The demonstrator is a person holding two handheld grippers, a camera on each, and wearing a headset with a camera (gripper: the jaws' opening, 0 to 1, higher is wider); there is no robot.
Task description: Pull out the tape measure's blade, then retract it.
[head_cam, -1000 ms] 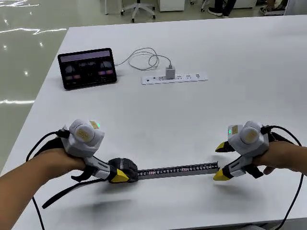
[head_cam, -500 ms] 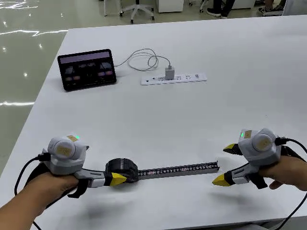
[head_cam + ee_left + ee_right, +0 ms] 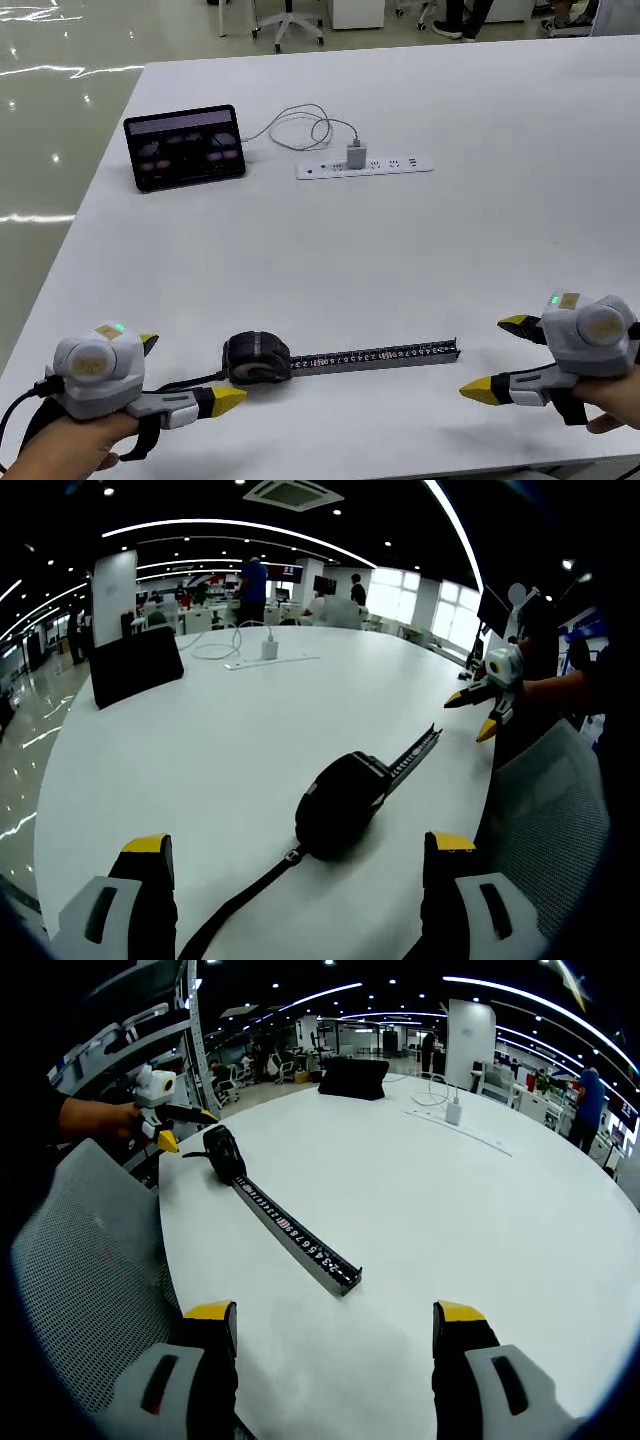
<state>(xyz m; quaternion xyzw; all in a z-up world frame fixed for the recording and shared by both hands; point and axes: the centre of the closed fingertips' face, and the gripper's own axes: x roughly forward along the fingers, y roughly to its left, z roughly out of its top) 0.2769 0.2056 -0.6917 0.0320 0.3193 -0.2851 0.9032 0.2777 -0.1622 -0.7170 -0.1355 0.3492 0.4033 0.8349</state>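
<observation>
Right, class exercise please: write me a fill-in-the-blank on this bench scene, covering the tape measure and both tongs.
1. The tape measure lies on the white table with its blade pulled ____.
2. The left tongs and the right tongs are both ____ and hold nothing.
3. The blade's free end points toward the ____ tongs.
4. The white charger is plugged into the ____.
Missing words: out; open; right; power strip.
</observation>
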